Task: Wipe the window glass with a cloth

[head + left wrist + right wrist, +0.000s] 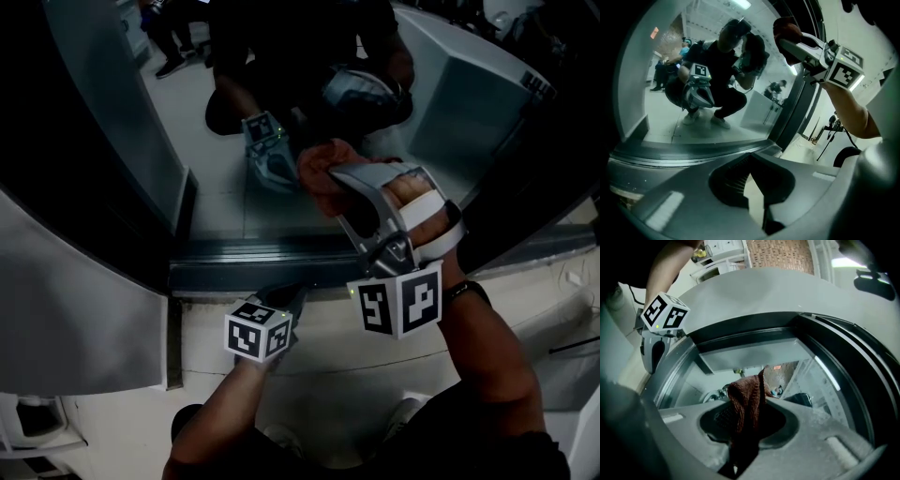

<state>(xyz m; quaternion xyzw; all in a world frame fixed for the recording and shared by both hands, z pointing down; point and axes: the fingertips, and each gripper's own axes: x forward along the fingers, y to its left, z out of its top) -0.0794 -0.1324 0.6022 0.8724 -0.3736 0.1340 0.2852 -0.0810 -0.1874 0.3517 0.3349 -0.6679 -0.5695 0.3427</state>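
Note:
A reddish-brown cloth (317,167) is pinched in my right gripper (330,178) and pressed against the window glass (220,178), low in the pane. In the right gripper view the cloth (746,399) sticks up between the shut jaws of the right gripper (751,405), with the glass (815,376) just beyond. My left gripper (292,294) hangs lower, its tips near the bottom window frame (244,255). In its own view the left gripper (751,158) is shut on nothing. That view also shows the right gripper (790,42) with the cloth (786,29) high on the glass (665,108).
The glass mirrors a crouching person and both grippers. A dark upright frame post (794,112) borders the pane on the right. Grey panels (75,300) stand to the left. Pale floor (319,375) lies below the sill, and the person's forearms (492,347) reach in from below.

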